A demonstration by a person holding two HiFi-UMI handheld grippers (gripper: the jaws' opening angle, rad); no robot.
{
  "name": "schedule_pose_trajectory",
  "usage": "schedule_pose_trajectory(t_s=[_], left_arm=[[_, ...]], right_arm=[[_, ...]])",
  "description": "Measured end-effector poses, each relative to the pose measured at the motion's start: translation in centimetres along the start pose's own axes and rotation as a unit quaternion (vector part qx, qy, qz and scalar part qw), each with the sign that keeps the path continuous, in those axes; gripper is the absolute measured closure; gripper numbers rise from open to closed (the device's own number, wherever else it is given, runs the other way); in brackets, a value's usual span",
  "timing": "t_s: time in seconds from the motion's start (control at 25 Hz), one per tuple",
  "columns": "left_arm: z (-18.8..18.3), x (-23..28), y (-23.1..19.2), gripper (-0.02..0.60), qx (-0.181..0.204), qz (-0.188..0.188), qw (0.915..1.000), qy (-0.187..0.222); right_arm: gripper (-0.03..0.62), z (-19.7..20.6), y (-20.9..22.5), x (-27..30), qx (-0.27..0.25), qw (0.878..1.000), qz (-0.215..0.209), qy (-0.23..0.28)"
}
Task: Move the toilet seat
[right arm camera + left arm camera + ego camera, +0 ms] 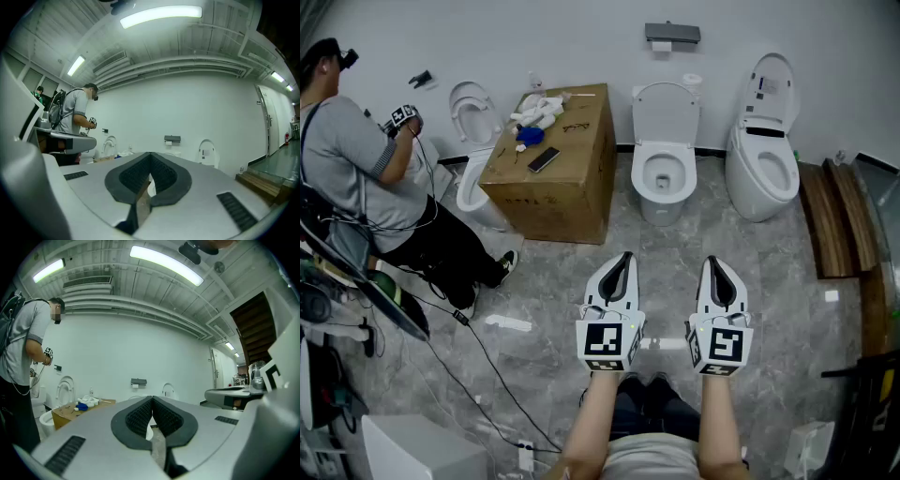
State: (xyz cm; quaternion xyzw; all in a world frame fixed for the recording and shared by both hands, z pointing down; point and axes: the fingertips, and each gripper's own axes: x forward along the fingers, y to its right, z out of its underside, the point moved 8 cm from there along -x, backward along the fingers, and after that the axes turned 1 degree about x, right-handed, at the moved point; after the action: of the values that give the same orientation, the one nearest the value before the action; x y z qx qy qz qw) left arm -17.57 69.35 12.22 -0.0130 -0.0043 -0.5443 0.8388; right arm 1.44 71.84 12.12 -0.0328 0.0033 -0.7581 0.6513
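Head view: the left gripper (624, 256) and right gripper (712, 262) are held level above the marble floor (778, 281), with the raised toilet seat (666, 112) well ahead against the wall (581, 37). Left gripper view: fingers (140, 418) pressed together, empty. Right gripper view: fingers (164, 174) likewise pressed together, holding nothing.

This is looking like a test lab rather than a real bathroom: three toilets (664, 169) are standing unscreened in a row along one white wall (581, 37). A cardboard box (567, 178) is sitting between two of them, cables (478, 361) are trailing over the floor, and another person (375, 178) is working there under strip lights (166, 263).
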Motion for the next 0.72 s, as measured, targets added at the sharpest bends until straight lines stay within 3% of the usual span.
schedule_pose_trajectory(t_s=[0.72], left_arm=[[0.3, 0.7, 0.3, 0.566, 0.012, -0.001, 0.9999, -0.003]], right_arm=[[0.579, 0.5, 0.8, 0.5, 0.01, 1.0, -0.002, 0.002]])
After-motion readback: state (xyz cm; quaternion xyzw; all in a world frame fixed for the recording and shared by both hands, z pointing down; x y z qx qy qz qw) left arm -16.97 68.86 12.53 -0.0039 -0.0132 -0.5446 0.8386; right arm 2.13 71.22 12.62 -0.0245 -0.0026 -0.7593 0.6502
